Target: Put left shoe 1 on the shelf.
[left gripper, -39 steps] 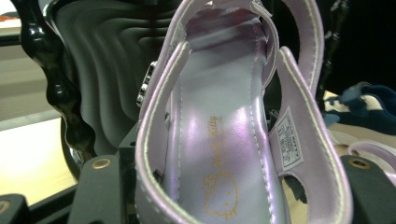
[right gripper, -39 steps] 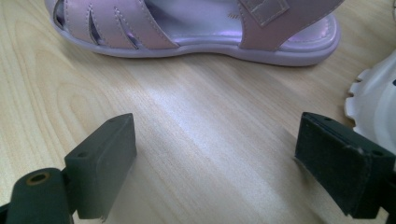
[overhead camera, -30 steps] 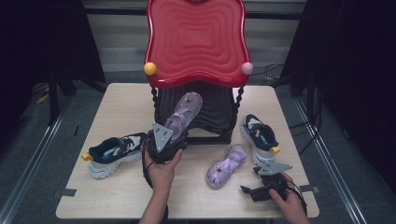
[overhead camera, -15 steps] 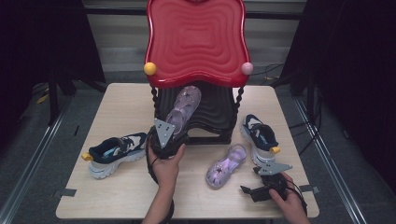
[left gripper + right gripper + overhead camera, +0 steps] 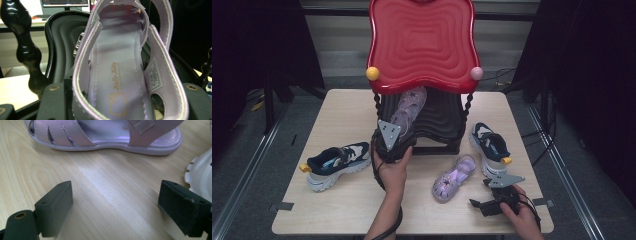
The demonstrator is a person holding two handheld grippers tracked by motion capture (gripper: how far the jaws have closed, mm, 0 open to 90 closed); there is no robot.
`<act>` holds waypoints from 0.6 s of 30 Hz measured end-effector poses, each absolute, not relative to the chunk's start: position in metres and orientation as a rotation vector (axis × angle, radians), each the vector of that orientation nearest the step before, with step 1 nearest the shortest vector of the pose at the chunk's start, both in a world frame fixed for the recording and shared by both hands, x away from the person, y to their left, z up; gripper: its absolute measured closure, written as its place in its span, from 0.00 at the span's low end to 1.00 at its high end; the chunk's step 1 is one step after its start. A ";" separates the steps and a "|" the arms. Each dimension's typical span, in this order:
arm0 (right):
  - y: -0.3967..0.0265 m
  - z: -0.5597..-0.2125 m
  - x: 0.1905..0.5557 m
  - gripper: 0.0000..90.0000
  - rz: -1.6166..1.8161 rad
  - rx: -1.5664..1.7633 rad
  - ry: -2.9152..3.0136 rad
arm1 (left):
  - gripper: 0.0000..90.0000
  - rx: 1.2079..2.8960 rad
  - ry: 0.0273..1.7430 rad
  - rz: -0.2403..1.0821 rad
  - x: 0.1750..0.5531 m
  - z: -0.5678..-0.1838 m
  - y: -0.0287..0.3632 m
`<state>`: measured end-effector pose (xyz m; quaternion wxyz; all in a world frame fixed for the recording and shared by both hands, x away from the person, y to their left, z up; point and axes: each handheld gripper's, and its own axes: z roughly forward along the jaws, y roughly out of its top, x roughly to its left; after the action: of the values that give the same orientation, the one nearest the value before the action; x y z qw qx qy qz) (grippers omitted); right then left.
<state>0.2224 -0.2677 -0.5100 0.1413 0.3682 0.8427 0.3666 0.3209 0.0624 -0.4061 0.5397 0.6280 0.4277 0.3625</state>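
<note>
Pale wood tabletop (image 5: 347, 200) carries a red-topped shoe rack (image 5: 422, 45). Ahead of the left gripper (image 5: 398, 134), clamped on its heel, a lilac sandal (image 5: 408, 107) noses onto the rack's black lower shelf (image 5: 439, 120). It looks light and bendy, so the stiffer heel seems the best hold. Its printed insole (image 5: 117, 82) is readable from the left gripper view. Just ahead of the right gripper (image 5: 116, 207), wide open and empty, lies the matching sandal (image 5: 105, 133).
</note>
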 end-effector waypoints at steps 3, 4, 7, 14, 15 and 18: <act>-0.268 -0.510 0.222 0.13 1.058 1.063 2.433 | 0.42 1.492 1.024 0.872 0.323 -0.406 0.060; -0.268 -0.510 0.222 0.13 1.058 1.063 2.433 | 0.42 1.488 1.025 0.875 0.324 -0.406 0.059; -0.268 -0.510 0.222 0.13 1.058 1.063 2.433 | 0.42 1.489 1.031 0.878 0.328 -0.407 0.057; -0.268 -0.510 0.222 0.13 1.058 1.061 2.433 | 0.42 1.469 1.050 0.879 0.334 -0.405 0.051; -0.268 -0.510 0.222 0.13 1.059 1.061 2.433 | 0.42 1.457 1.059 0.881 0.334 -0.405 0.050; -0.268 -0.510 0.222 0.13 1.058 1.061 2.433 | 0.42 1.450 1.073 0.891 0.337 -0.405 0.048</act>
<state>0.2224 -0.2677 -0.5100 0.1415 0.3676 0.8429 0.3666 0.3370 0.0484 -0.4045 0.5352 0.6086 0.4506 0.3743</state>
